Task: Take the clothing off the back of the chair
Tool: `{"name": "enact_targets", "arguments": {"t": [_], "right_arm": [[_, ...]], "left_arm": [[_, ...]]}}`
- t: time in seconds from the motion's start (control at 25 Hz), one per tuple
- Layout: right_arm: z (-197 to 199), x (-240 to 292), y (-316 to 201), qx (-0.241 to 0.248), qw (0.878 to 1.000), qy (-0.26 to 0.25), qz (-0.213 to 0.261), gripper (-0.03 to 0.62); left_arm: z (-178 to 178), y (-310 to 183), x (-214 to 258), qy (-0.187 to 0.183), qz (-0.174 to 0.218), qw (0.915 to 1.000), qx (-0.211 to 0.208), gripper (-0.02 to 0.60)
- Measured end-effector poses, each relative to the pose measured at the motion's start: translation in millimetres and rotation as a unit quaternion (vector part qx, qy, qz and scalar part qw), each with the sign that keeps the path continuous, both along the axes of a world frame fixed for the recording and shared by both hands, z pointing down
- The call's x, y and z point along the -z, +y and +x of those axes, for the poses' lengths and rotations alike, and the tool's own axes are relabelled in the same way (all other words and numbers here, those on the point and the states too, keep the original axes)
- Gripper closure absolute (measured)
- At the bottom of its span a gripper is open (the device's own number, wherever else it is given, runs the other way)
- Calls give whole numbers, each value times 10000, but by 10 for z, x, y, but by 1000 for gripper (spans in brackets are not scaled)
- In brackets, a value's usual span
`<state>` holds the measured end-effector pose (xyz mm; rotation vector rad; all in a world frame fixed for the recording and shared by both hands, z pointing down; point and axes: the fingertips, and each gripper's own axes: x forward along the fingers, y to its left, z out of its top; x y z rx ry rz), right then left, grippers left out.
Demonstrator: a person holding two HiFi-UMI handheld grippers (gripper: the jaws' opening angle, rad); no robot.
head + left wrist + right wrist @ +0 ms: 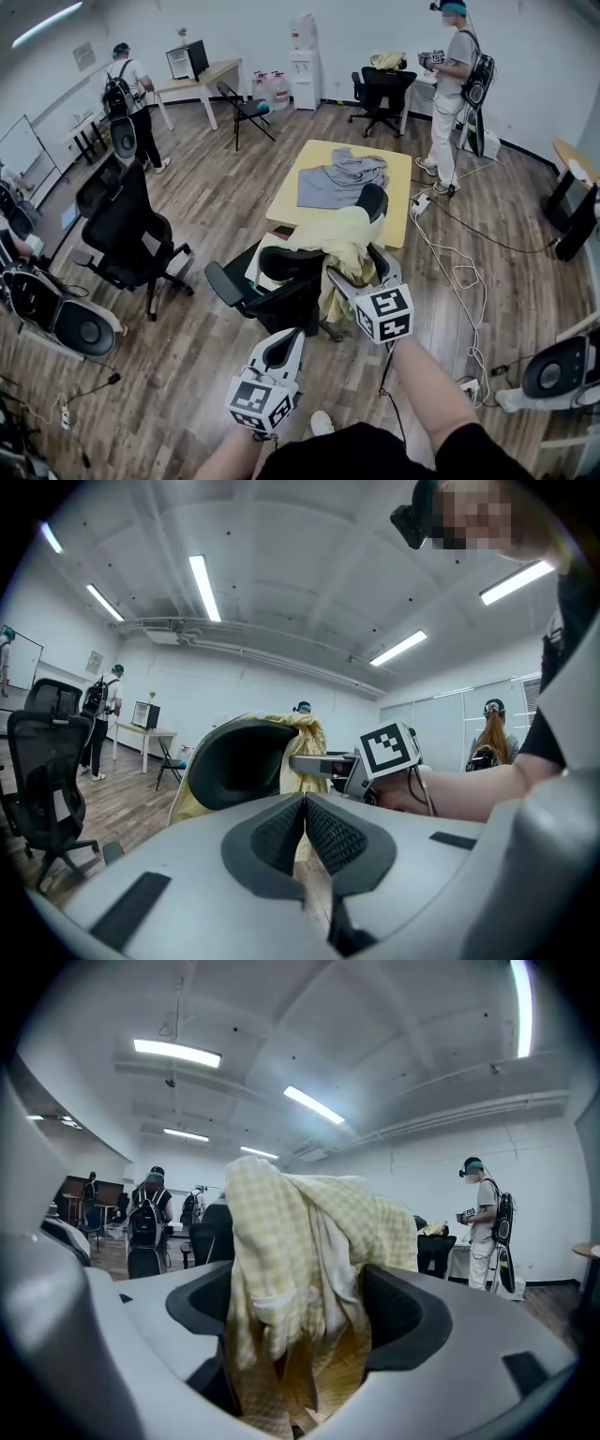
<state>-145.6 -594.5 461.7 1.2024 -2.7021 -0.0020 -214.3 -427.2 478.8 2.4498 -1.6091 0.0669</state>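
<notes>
A pale yellow checked garment [337, 239] hangs over the back of a black office chair [281, 281] in the middle of the head view. My right gripper [345, 284] reaches into the cloth from the right. In the right gripper view its jaws stand wide, and the garment [300, 1241] hangs in folds between them, filling the gap of the right gripper [298, 1321]. My left gripper [284, 342] is lower and nearer to me, short of the chair, and shut with nothing in it. In the left gripper view the left gripper [305, 803] points at the chair's back [234, 761] and the garment [302, 735].
A yellow table [398, 192] behind the chair carries a grey garment [337, 178]. More black chairs [127, 225] stand at the left. White cables [459, 272] lie on the wooden floor to the right. One person [450, 94] stands beyond the table, another [131, 98] at the far left.
</notes>
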Motion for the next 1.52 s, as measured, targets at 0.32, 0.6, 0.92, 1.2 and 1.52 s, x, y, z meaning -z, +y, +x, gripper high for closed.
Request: {"name": "enact_targets", "arguments": {"t": [0.32,0.6,0.92,1.2,1.52], "right_arm": [[97,-35,-16,-490,9983,308,-7,366],[110,-13,95,-323,9989,206,-265,475],[139,10,265,70,9970,-264,-728,488],[134,110,596,557,9884,-911,-1082,497],[250,296,1062,1134,9780,-1309,-1163,499]], "left_arm": [[-49,74,-5,11,20,10000,27,563],[-3,171,22,30,24,10000,41,563],[79,329,62,-18,74,10000,43,563],[160,547,151,-68,181,9998,81,563],[422,848,245,-156,276,9994,138,563]]}}
